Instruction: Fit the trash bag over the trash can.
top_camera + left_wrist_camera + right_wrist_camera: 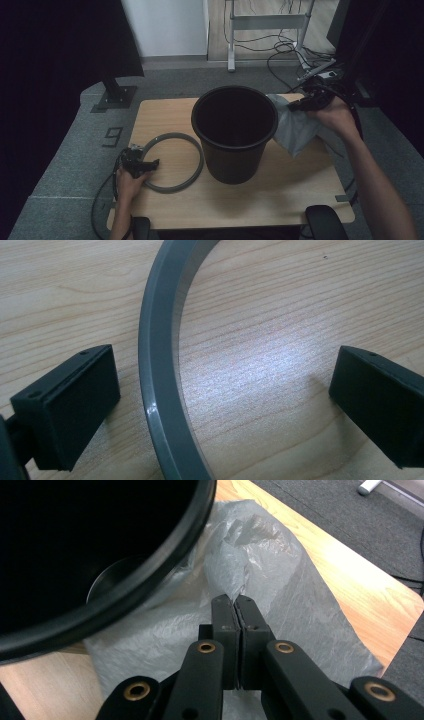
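Right gripper pinches a grey plastic bag beside a black bin; left gripper straddles a grey ring.

On the wooden table (280,200) a black bin (234,132) stands upright near the middle. The right gripper (234,600) has its jaws pressed together on a fold of the thin grey plastic bag (295,605), which is lifted at the pinch and drapes down onto the table just beside the bin's rim, at the bin's right side in the high view. The left gripper (225,390) sits low over the table with its jaws spread wide; the band of the grey ring (157,375) runs between them, nearer one pad, touching neither. The ring lies flat to the left of the bin, just beside its base.
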A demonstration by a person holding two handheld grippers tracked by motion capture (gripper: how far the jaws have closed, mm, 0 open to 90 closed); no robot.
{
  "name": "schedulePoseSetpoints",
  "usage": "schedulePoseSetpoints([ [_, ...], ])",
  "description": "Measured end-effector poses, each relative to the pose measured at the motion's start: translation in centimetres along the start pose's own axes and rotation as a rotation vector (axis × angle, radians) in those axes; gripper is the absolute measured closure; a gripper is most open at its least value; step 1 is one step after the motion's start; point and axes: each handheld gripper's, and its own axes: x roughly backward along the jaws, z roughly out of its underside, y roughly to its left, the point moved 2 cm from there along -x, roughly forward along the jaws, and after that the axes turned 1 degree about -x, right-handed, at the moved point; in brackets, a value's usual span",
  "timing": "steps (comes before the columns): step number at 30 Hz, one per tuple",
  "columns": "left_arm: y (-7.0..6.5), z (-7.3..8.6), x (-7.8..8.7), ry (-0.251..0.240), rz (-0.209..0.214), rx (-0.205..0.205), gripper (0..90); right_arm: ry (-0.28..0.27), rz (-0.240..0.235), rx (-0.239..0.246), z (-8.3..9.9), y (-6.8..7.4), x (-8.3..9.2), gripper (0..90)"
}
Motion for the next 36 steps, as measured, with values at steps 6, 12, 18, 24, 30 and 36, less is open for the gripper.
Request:
schedulePoseSetpoints([
  [6, 0.0, 0.0, 0.0, 0.000, 0.000, 0.000, 0.0, -0.002, 0.015, 0.014, -1.2, 0.3, 0.6, 87.7],
  [12, 0.0, 0.0, 0.0, 0.001, 0.000, 0.000, 0.0, -0.028, 0.019, 0.017, -2.6, 0.5, 1.5, 87.8],
  [18, 0.0, 0.0, 0.0, 0.001, 0.000, 0.000, 0.0, -0.051, 0.025, 0.033, -4.5, 1.2, 2.5, 87.9],
  [24, 0.0, 0.0, 0.0, 0.001, 0.000, 0.000, 0.0, -0.078, -0.019, 0.058, -6.6, 2.8, 2.9, 87.9],
  [30, 0.0, 0.0, 0.0, 0.001, 0.000, 0.000, 0.0, -0.082, -0.085, 0.084, -8.1, 4.8, 2.1, 88.0],
  [36, 0.0, 0.0, 0.0, 0.001, 0.003, 0.000, 0.0, -0.059, -0.139, 0.117, -9.2, 6.8, 0.0, 88.0],
])
